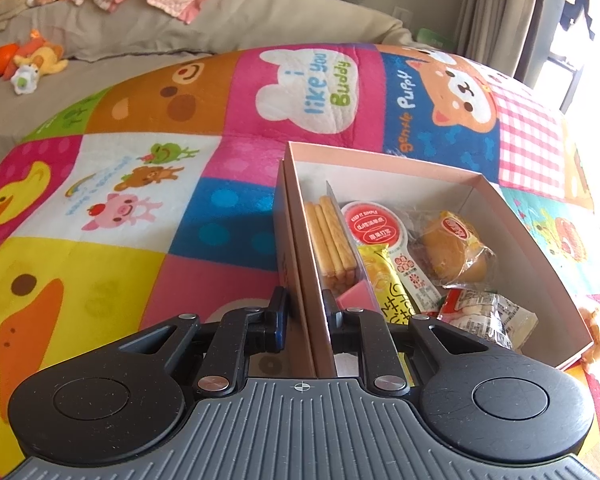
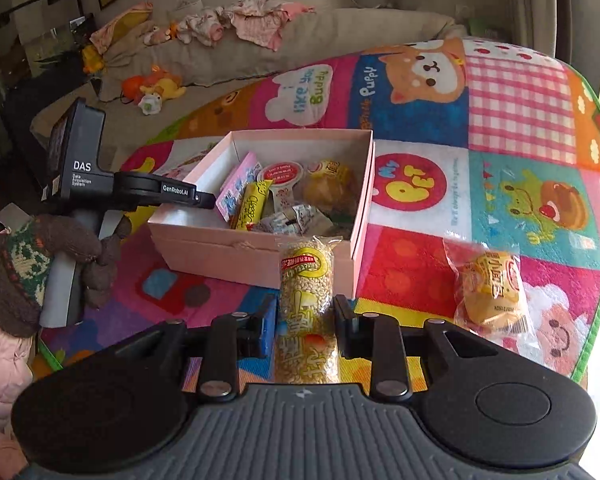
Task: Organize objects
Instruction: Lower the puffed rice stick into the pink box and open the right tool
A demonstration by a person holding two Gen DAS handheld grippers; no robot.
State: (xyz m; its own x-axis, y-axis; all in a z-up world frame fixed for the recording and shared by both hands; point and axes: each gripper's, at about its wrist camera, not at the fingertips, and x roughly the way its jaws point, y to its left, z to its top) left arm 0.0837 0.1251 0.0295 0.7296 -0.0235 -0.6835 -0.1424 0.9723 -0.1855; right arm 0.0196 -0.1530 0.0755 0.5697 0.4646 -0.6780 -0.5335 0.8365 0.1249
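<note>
- Right now my right claw [image 2: 305, 322] is clamped on the grain snack roll [image 2: 306, 308], whose long axis runs straight ahead along the fingers, clear end pointing at the box.
- Ahead of that claw and slightly to its left sits the pink box [image 2: 204, 240], open; its near wall stands between the roll and the snacks inside, so I judge the roll must go up and over.
- My left claw [image 1: 306, 314] pinches the box's side wall [image 1: 300, 240], one finger outside, one inside, bracing it.
- Just right of the right claw, a wrapped bun [image 2: 494, 292] lies on the play mat [image 2: 520, 120], outside the box; the right side is nearer it.
</note>
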